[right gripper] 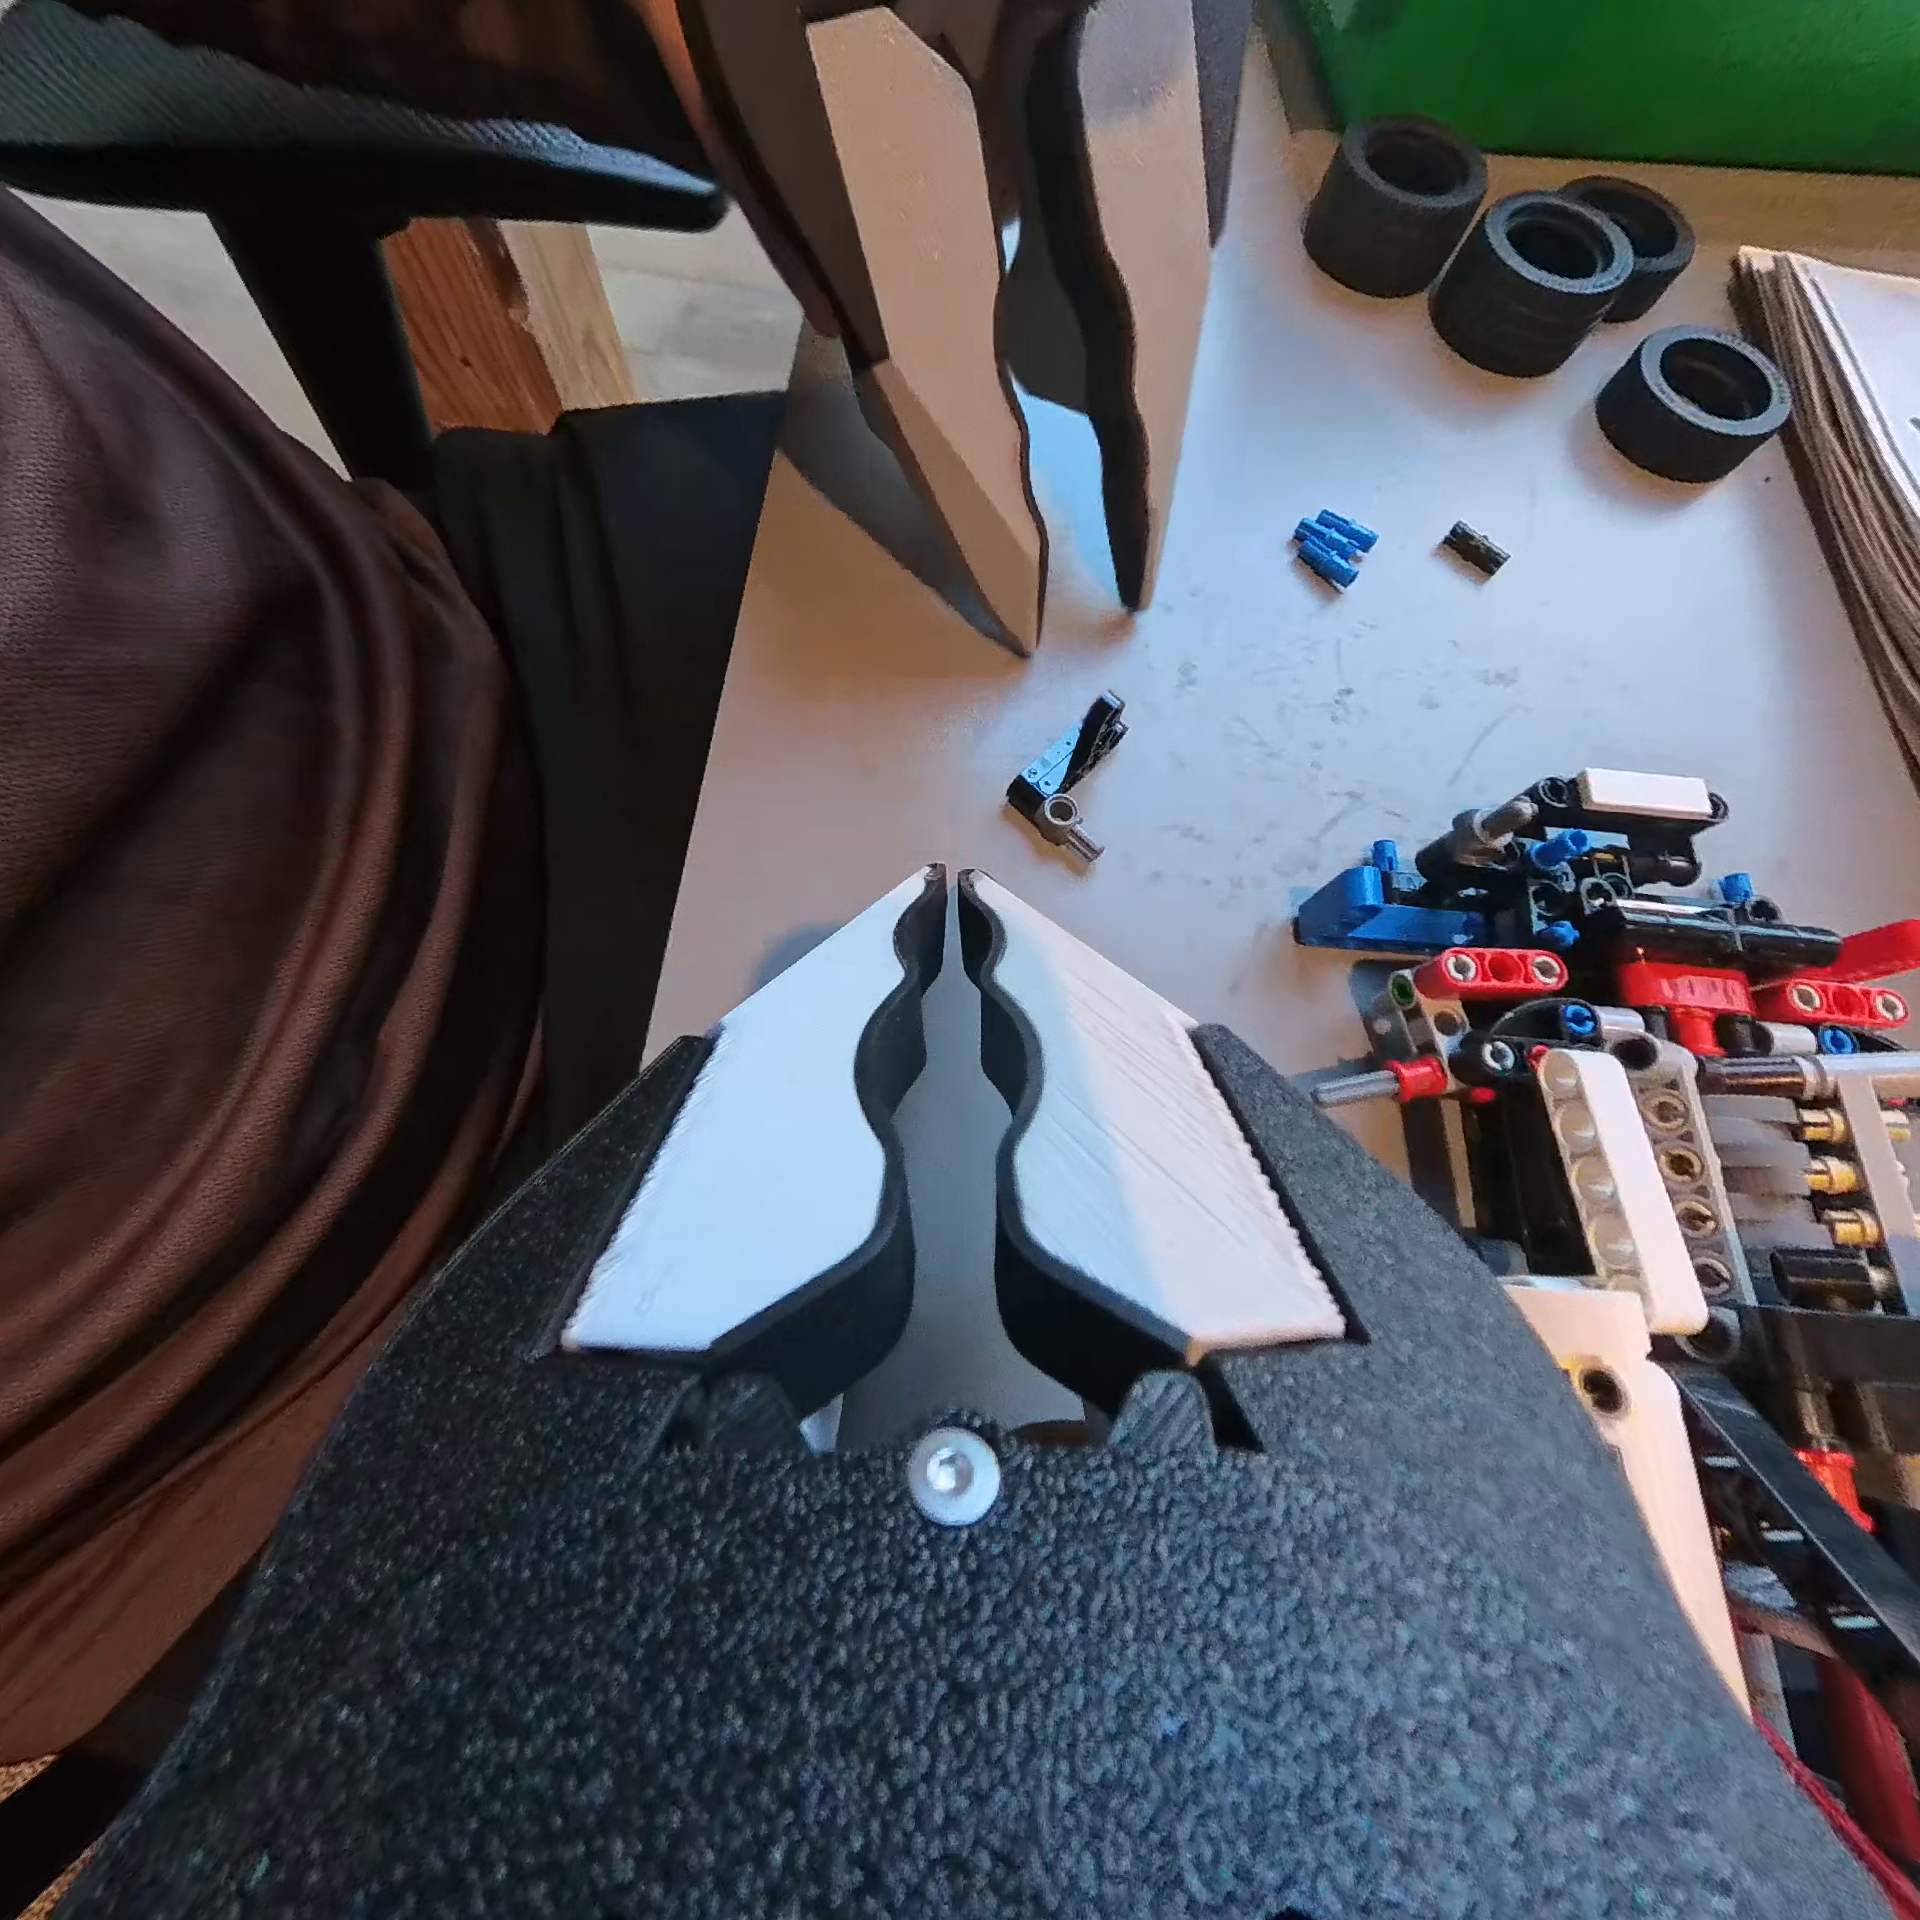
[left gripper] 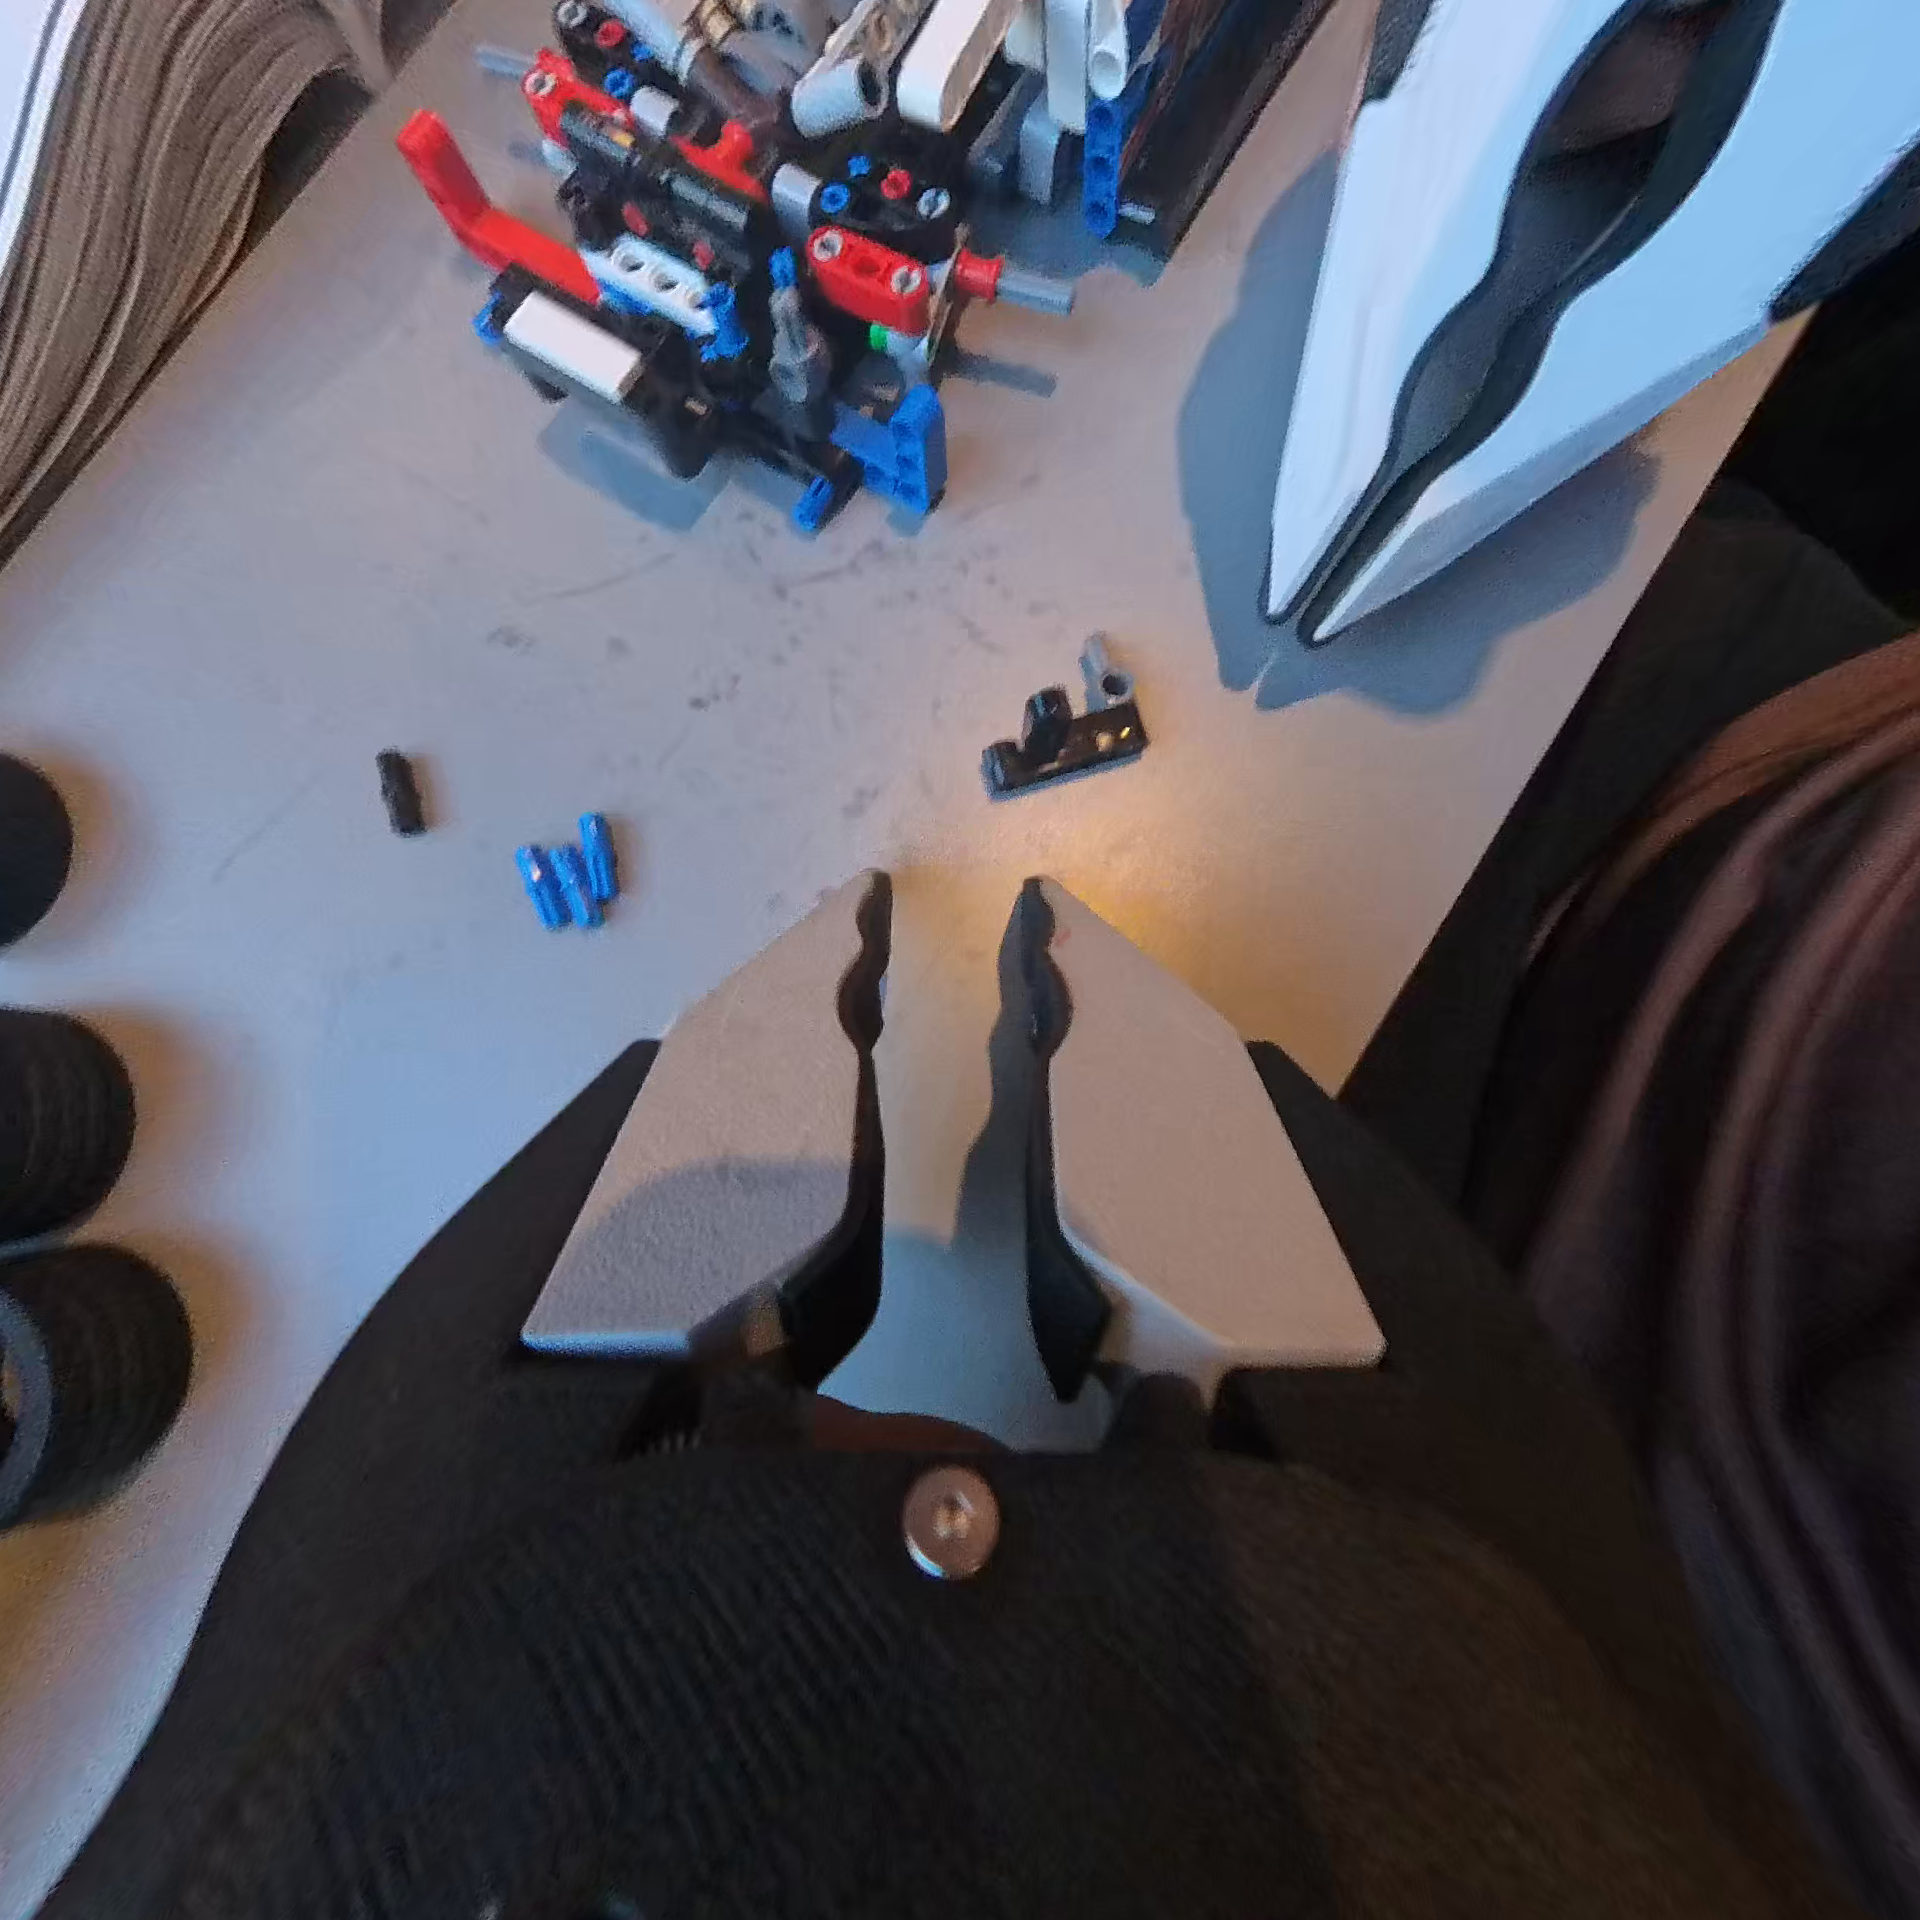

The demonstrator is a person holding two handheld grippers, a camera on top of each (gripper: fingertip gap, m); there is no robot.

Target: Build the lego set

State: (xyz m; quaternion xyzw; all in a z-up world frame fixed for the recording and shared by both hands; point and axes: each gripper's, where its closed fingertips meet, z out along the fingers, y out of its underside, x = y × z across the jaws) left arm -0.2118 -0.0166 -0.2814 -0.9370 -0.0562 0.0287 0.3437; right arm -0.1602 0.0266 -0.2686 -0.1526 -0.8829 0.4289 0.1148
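A partly built Lego Technic model (left gripper: 748, 281) in black, red, blue and white stands on the white table (left gripper: 312, 582); it also shows in the right wrist view (right gripper: 1621, 997). A small black sub-assembly with a grey connector (left gripper: 1065, 732) lies loose between the grippers, also in the right wrist view (right gripper: 1070, 774). My left gripper (left gripper: 954, 888) is open and empty, a little short of it. My right gripper (right gripper: 951, 873) is shut and empty, its tips just short of the sub-assembly. Each gripper shows in the other's view: right (left gripper: 1299, 623), left (right gripper: 1081, 623).
A few blue pins (left gripper: 569, 871) (right gripper: 1333, 548) and one black pin (left gripper: 402, 792) (right gripper: 1475, 548) lie loose. Several black tyres (right gripper: 1538, 281) (left gripper: 52, 1122) stand at the table's side. A paper stack (right gripper: 1849, 468) lies beside the model. A person's dark clothing (left gripper: 1714, 1039) is at the table edge. One gripper's finger ends stand about 8 centimetres off the other's. The right gripper is farther from the black pin (right gripper: 1475, 548), some 15 centimetres, than the left, some 9 centimetres. Look for it in the left wrist view (left gripper: 406, 793) too.
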